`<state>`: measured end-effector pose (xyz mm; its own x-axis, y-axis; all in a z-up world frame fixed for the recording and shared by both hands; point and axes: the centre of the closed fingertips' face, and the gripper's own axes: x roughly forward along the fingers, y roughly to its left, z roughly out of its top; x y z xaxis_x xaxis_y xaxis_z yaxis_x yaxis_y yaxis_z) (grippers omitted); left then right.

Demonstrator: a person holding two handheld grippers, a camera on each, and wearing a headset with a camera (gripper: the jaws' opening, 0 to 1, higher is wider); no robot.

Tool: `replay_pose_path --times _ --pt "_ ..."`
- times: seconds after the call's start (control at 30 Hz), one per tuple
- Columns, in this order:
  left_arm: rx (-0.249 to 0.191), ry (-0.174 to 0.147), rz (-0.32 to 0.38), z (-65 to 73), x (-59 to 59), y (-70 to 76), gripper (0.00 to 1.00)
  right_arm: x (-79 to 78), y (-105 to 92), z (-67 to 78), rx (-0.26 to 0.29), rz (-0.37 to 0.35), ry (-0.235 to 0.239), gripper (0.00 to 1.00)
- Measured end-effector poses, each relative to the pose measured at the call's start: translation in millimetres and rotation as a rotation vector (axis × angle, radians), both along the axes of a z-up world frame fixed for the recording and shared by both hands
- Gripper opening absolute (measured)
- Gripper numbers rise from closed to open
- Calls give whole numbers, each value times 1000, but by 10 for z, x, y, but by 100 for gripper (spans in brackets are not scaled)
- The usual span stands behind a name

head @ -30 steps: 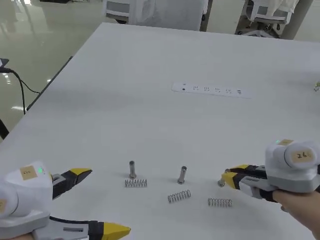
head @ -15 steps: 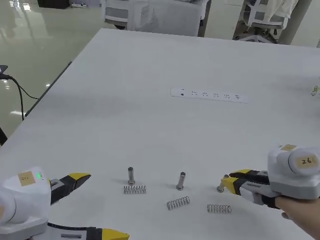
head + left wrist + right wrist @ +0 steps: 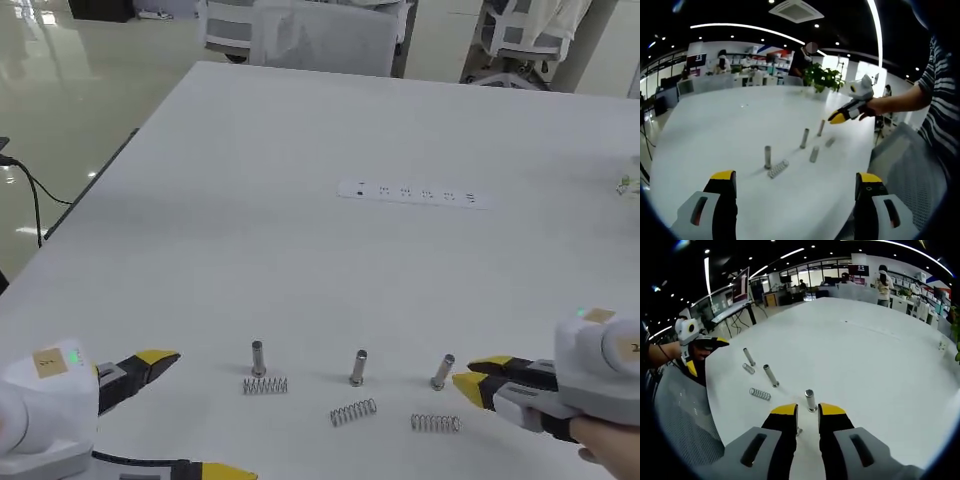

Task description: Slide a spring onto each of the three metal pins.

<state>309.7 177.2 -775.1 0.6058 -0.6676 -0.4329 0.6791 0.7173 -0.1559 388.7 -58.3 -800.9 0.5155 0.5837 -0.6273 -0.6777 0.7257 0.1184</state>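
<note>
Nothing done yet, it seems: three pins (image 3: 359,367) bare, springs (image 3: 353,411) loose on counter (image 3: 300,250). Your left gripper (image 3: 795,176) fingers wide, empty; right gripper (image 3: 802,412) narrow, empty.

We see a wide white table (image 3: 300,140) with a white power strip (image 3: 413,194) lying flat near its middle. Beyond the far edge stand white office chairs (image 3: 290,35). To the left, a glossy pale floor (image 3: 70,80) reflects lights, and a black cable (image 3: 38,195) trails over it. A small greenish item (image 3: 628,185) sits near the table's right edge, too small to identify. The left gripper view gives us a leafy plant (image 3: 822,77) past the table. The right gripper view gives us a large screen (image 3: 740,285) and a standing person (image 3: 883,282) far behind.
</note>
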Motion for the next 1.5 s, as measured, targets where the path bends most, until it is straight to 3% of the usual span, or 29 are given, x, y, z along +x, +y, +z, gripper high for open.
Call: replay_pose_path --times 0.3,0.63,0.77,0.97,1.1,1.37,1.5 --pt "4 -1 -1 3 -6 15 96 -107 44 -28 -26 72 -2 12" --pt "0 8 5 -27 -59 35 96 -390 175 -188 -215 360 -39 13" --pt "0 9 6 -32 -69 38 96 -450 260 -205 -194 399 -14 14" --pt "-1 9 11 -31 -76 52 96 -474 252 -307 -300 513 -34 14" --pt "0 12 11 -44 -84 50 95 -461 210 -391 -340 541 -22 14" --pt "-1 20 6 -81 -105 33 95 -438 216 -458 -373 574 -22 13" --pt "0 20 6 -88 -108 31 95 -422 197 -512 -387 576 2 12"
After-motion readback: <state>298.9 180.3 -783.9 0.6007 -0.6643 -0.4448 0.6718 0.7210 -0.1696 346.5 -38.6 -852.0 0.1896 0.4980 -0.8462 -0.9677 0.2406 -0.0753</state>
